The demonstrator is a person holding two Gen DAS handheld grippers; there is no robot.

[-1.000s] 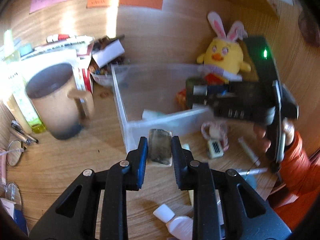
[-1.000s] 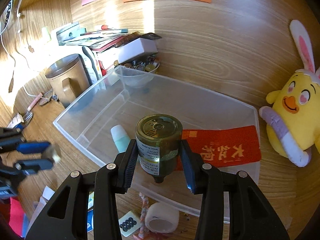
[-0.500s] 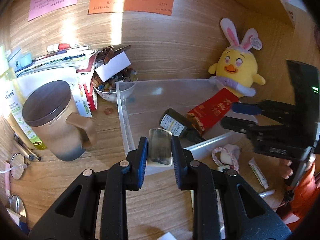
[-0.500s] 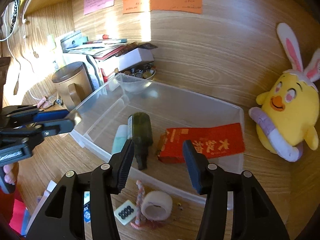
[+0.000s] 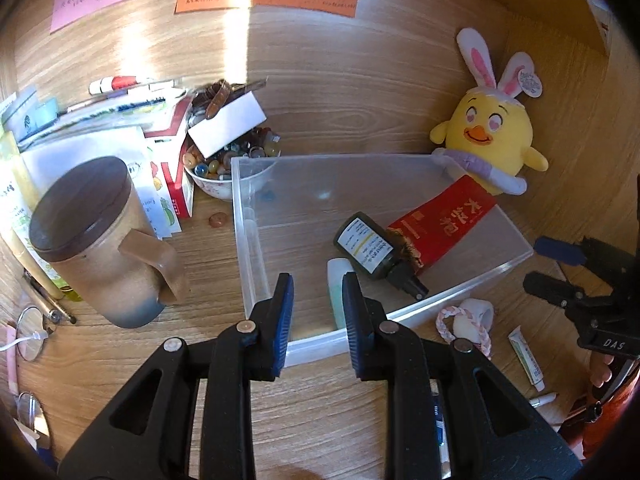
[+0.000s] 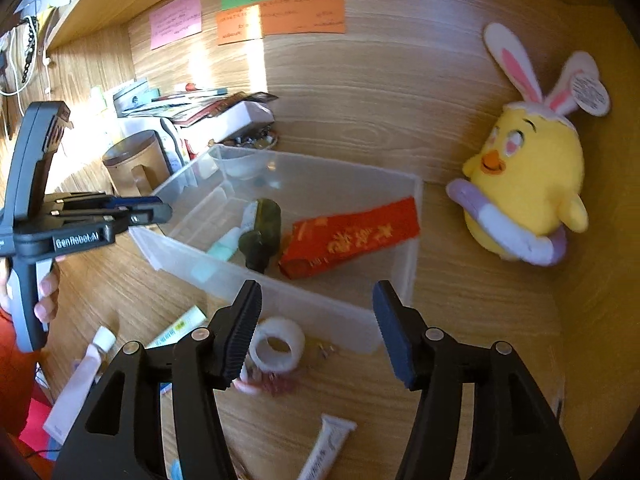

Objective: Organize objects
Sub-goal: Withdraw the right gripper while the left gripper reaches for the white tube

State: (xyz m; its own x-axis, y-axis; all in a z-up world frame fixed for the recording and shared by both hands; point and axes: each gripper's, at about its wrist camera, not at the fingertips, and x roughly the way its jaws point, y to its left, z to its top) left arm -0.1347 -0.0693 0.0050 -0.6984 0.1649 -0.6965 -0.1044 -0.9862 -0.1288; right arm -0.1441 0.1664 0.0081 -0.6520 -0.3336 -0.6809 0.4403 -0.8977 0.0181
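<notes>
At the left end of the bench [image 5: 120, 360] stands a brown lidded mug [image 5: 96, 240], with a stack of papers and a bowl of beads [image 5: 224, 168] behind it toward the back wall. Just right of the mug sits the clear plastic bin [image 5: 248, 240], its long side toward the back edge. The left claw [image 5: 316, 312] hangs over the bin's near left corner, its jaws narrowly apart with nothing between them. Inside the bin lie a pale green tube [image 5: 336, 280], a dark green bottle [image 5: 372, 248] on its side, and a red packet [image 5: 448, 220] touching the bottle. On the bench in front of the bin rest a white tape roll [image 6: 276, 344] and small tubes. The right claw [image 6: 316, 332] hovers above that roll, jaws spread wide and empty. A yellow plush chick [image 6: 528, 184] sits by the bench's back right corner, just beside the bin.
</notes>
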